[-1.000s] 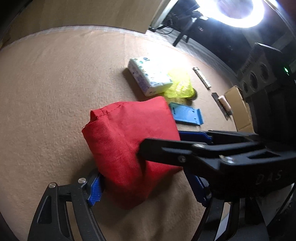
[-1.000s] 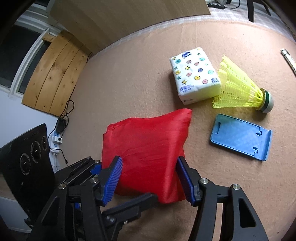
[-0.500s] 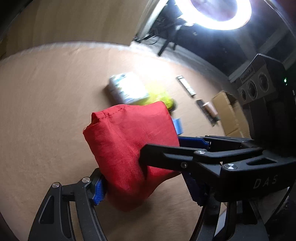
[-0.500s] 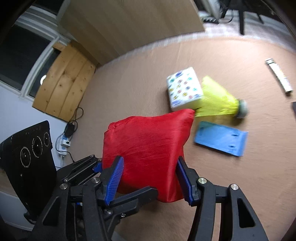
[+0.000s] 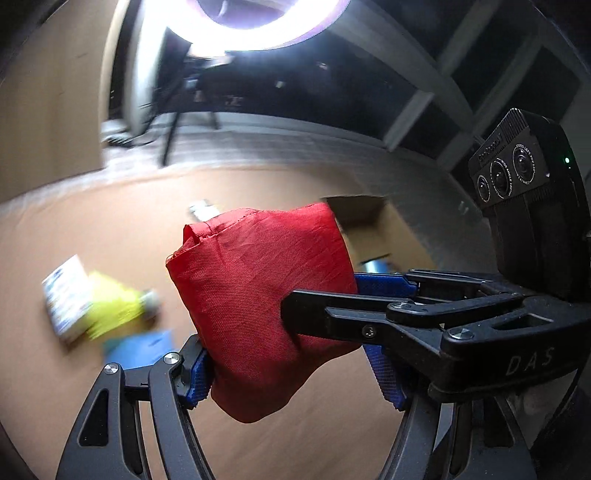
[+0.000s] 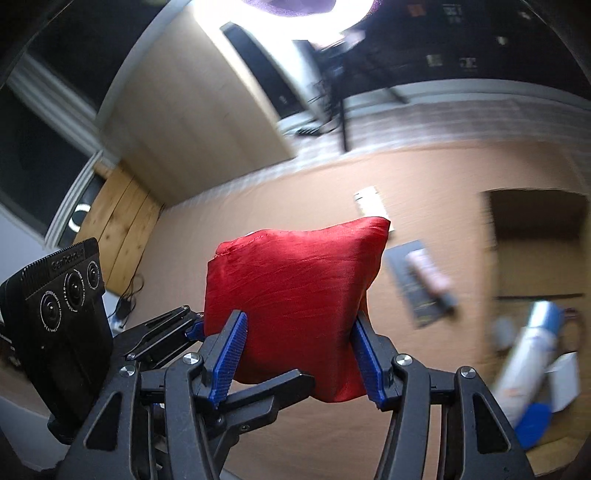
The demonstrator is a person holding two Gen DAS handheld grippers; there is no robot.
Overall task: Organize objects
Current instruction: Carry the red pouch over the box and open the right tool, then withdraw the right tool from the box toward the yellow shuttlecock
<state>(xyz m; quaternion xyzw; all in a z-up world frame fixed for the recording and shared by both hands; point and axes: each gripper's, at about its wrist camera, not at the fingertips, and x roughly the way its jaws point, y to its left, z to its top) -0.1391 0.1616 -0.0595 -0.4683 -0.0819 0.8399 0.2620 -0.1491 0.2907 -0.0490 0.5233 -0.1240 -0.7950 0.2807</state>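
I hold a red cloth bag [image 5: 258,306] with both claws at once, up off the tan carpet [image 5: 74,236]. My left gripper [image 5: 295,369] has its blue pads [image 5: 197,380] pressed into the bag's lower part, one on each side, and the fabric bulges out above and below them. My right gripper [image 6: 299,362] clamps the same bag from the other side: in its own view the bag [image 6: 291,295] sits squarely between the two blue pads [image 6: 229,358], both pushed into the cloth, with the bag's stitched top edge pointing away from me. In the left view the right claw's black arm crosses in front of the bag, so the two grippers meet at close quarters. Below and to the left, blurred, a white tissue pack [image 5: 64,299], a yellow shuttlecock [image 5: 114,310] and a blue flat stand [image 5: 142,347] lie close together on the carpet. An open cardboard box [image 6: 535,258] stands on the carpet to the right of the bag in the right view, with a white and blue bottle [image 6: 528,354] and other blurred things inside it. Between bag and box lies a dark flat card with a pale item on it [image 6: 421,284], and farther off a small white strip [image 6: 369,201]. A bright ring light [image 5: 258,22] glares at the top.
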